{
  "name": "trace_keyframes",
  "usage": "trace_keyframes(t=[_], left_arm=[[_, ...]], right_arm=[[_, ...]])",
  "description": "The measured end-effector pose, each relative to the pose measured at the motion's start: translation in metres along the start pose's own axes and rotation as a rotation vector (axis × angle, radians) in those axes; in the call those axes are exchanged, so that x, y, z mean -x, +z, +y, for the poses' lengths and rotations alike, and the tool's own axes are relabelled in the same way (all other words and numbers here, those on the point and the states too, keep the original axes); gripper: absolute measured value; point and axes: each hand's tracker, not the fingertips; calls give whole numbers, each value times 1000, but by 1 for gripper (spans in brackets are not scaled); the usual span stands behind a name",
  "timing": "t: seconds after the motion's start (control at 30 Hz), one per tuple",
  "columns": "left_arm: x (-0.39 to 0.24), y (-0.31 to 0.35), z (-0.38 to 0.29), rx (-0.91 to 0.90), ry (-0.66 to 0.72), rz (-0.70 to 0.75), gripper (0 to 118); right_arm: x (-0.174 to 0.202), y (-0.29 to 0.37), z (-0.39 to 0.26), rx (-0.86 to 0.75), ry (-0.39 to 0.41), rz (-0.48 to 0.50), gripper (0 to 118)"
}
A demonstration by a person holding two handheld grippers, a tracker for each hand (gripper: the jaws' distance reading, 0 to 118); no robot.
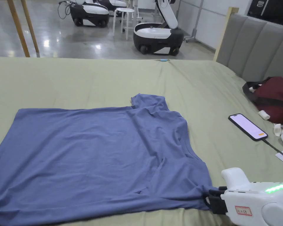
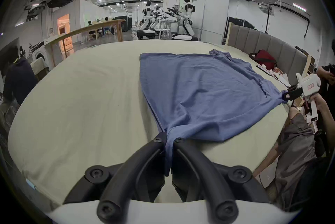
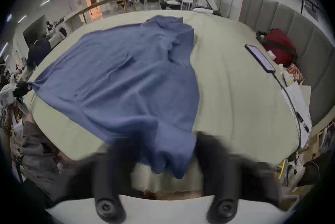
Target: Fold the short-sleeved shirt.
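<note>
Blue shirt (image 1: 90, 153) spread flat on the green-sheeted bed (image 1: 79, 82), held at two near corners.

The left gripper (image 2: 169, 140) has both jaws closed on a bunched corner of the cloth. The right gripper (image 1: 210, 200) meets the sleeve-side corner; its own view is blurred, jaws seemingly apart, so its grip cannot be told. A phone (image 1: 247, 126) lies well to the right.

Bright ceiling strip lights; fisheye-warped edges, right claw view motion-blurred.
</note>
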Motion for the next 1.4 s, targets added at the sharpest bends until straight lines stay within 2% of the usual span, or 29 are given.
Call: trace_keyframes(t=[0.03, 0.1, 0.2, 0.27, 0.4, 0.5, 0.63, 0.7, 0.8, 0.97, 1.03, 1.17, 1.27, 1.3, 1.33, 1.37, 1.4], left_arm=[[2, 0, 0, 2, 7, 0, 2], [1, 0, -1, 4, 17, -1, 2], [5, 0, -1, 10, 22, 1, 2], [8, -1, -1, 13, 31, -4, 2], [13, 3, 18, -17, 82, -35, 2], [18, 2, 46, -53, 134, -53, 2], [27, -13, 88, -74, 137, -52, 2], [32, -30, 109, -83, 73, -1, 2], [40, -67, 132, -71, 83, 5, 2], [51, -147, 152, 47, 93, 32, 2], [51, -176, 155, 123, 51, 48, 2], [47, -217, 148, 232, -29, 106, 2], [50, -218, 146, 211, 15, 98, 2], [52, -217, 147, 207, 30, 96, 3], [52, -213, 147, 202, 40, 95, 7], [53, -210, 148, 198, 49, 92, 25], [54, -205, 148, 188, 54, 103, 57]], right_arm=[[0, -2, -1, -17, -15, 51, 11], [1, 0, -1, -2, -18, 15, 7], [-4, 6, 0, -24, -33, 30, 7], [-8, 13, 1, -61, -69, 47, 7], [-8, 37, 16, -174, -86, 52, 7], [-10, 50, 47, -252, -64, 64, 7], [-17, 45, 100, -298, -29, 43, 7], [-20, 32, 130, -307, 4, 28, 7], [-23, 1, 170, -308, 12, 2, 7], [-32, -78, 216, -222, -42, -52, 7], [-32, -111, 225, -155, -25, -99, 7], [-40, -158, 229, -101, -43, -109, 7], [-41, -168, 225, -96, -55, -104, 9], [-41, -169, 224, -97, -51, -107, 19], [-42, -169, 222, -108, -38, -101, 48], [-42, -166, 221, -134, -20, -126, 94], [-44, -160, 220, -147, -19, -141, 112]])
